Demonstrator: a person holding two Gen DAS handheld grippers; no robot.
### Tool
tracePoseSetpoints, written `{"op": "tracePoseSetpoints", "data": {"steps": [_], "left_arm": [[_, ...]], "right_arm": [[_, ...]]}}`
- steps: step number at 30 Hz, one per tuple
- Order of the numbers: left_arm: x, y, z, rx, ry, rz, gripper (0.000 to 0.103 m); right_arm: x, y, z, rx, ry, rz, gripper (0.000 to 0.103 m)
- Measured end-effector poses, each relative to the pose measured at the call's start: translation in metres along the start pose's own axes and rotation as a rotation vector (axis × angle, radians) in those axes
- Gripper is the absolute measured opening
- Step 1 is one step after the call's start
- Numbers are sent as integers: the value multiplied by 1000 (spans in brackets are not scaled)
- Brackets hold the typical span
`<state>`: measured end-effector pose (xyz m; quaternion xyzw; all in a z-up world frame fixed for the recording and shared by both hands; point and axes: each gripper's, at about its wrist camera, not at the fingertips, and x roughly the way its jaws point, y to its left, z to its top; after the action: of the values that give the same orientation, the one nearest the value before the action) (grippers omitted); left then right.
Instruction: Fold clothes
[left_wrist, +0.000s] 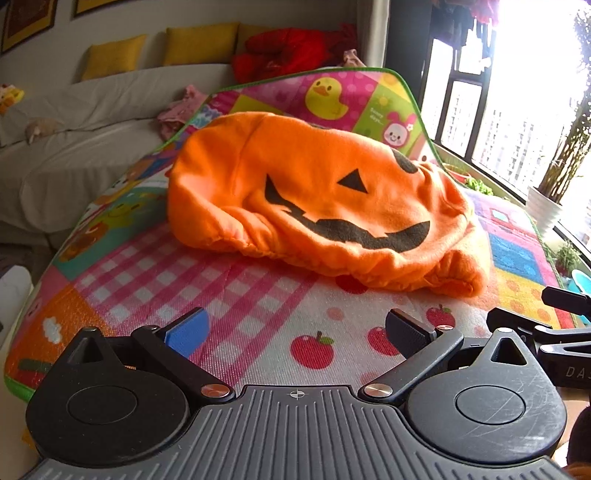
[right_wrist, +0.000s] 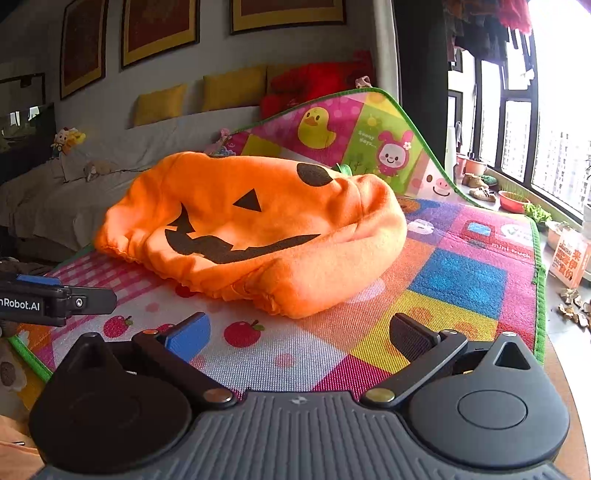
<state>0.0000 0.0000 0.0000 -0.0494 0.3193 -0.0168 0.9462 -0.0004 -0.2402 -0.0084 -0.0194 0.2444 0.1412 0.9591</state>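
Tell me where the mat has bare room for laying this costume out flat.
Free: the apple-print strip between the orange fleece pumpkin costume and both open tools, and the blue-and-yellow squares right of it. Crowded: the far end, where the colourful cartoon play mat curls up.

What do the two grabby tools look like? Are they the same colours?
Yes, they match. The left tool and the right tool are both mostly black, with two round discs joined by a ribbed grey plate that has a small crosshair mark. Each has one bright blue finger pad and one black textured finger pad. Brassy round pins sit at the joints. White lettering shows on the tools' sides.
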Motion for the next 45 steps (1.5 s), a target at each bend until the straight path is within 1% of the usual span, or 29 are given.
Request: {"op": "tracePoseSetpoints", "data": {"steps": [4, 5, 11, 12, 17, 45], "left_arm": [[2, 1, 2, 6, -18, 0, 103], [0, -1, -1, 13, -35, 5, 103], [-3, -1, -3, 14, -17, 15, 103], [1, 1, -1, 9, -2, 13, 103], [1, 2, -3, 7, 8, 14, 103], [2, -1, -7, 23, 32, 21, 103]], "right_arm": [[-2, 2, -1, -2, 3, 5, 103], [-2, 2, -1, -2, 4, 6, 103], [-1, 5, 0, -7, 16, -5, 103], [-1, 5, 0, -7, 18, -5, 103], [-1, 4, 0, -5, 22, -2, 103], [-1, 2, 1, -2, 24, -4, 103]]}}
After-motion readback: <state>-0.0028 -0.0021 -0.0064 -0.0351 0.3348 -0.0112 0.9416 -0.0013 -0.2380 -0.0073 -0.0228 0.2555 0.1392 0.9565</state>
